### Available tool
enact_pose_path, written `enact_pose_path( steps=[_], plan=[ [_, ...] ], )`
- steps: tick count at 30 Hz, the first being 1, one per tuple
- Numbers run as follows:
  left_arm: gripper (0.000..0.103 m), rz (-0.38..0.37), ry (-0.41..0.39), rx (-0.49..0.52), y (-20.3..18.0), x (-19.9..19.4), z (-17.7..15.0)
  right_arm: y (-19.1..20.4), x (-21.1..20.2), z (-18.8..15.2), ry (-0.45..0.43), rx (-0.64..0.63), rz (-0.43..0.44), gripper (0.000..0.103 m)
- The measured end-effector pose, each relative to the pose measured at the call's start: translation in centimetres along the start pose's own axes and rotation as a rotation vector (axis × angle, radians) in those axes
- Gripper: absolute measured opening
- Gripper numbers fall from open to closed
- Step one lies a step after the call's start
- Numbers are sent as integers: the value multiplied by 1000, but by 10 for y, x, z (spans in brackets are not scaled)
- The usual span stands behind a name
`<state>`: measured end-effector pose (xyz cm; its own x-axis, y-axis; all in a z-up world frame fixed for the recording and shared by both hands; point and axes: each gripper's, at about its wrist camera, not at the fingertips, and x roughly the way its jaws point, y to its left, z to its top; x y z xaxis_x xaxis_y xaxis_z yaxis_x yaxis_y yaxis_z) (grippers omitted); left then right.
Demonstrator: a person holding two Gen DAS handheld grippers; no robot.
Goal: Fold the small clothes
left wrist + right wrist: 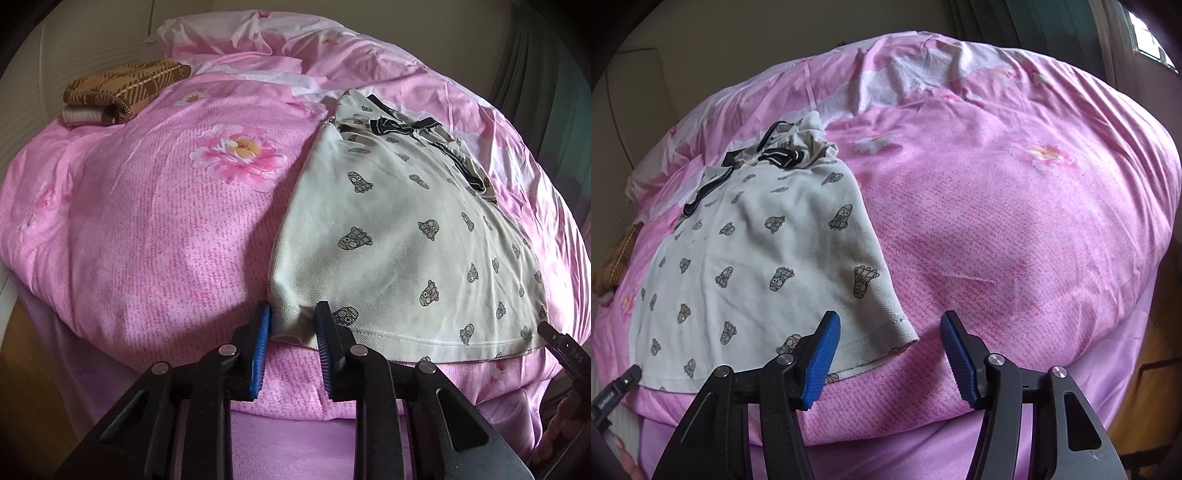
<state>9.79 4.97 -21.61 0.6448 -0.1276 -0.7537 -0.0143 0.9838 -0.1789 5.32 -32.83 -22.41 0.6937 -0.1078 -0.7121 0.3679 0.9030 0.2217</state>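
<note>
Left tool (291,325) clamped on cream printed garment (399,236) corner, right tool (890,332) apart, no legible writing

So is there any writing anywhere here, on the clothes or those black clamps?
"DAS": white letters on the right gripper's finger; more may follow, unreadable.
Small print on the left gripper's finger: too blurred to read.
The shirt has printed figures only, no words.

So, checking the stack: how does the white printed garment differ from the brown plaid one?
The white printed garment lies spread open near both grippers; the brown plaid garment is already folded into a compact bundle farther back. The white one is pale with small dark motifs, the brown one checked. Both rest on the pink quilt.
</note>
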Motion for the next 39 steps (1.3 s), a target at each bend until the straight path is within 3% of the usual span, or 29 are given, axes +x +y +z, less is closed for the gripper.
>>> enact_pose_path(
  steps=[6,12,13,15,18,28,39],
  plan=[
    [26,59,-4,-20,3,0,-1,-1,3,1,11,5,9,51],
    [27,47,11,-20,4,3,-2,-2,4,0,16,5,12,51],
    [20,41,11,-18,3,3,-2,-2,3,0,16,5,15,49],
    [10,23,11,-10,1,3,-2,-2,4,0,24,7,29,20],
    [7,17,-3,-11,-1,-1,-2,-5,5,1,29,29,51,9],
    [6,1,-84,-42,5,-27,13,5,-38,17,-103,22,80,7],
    [6,-60,-254,-55,-11,-69,89,28,-86,93,-258,29,166,7]
  ],
)
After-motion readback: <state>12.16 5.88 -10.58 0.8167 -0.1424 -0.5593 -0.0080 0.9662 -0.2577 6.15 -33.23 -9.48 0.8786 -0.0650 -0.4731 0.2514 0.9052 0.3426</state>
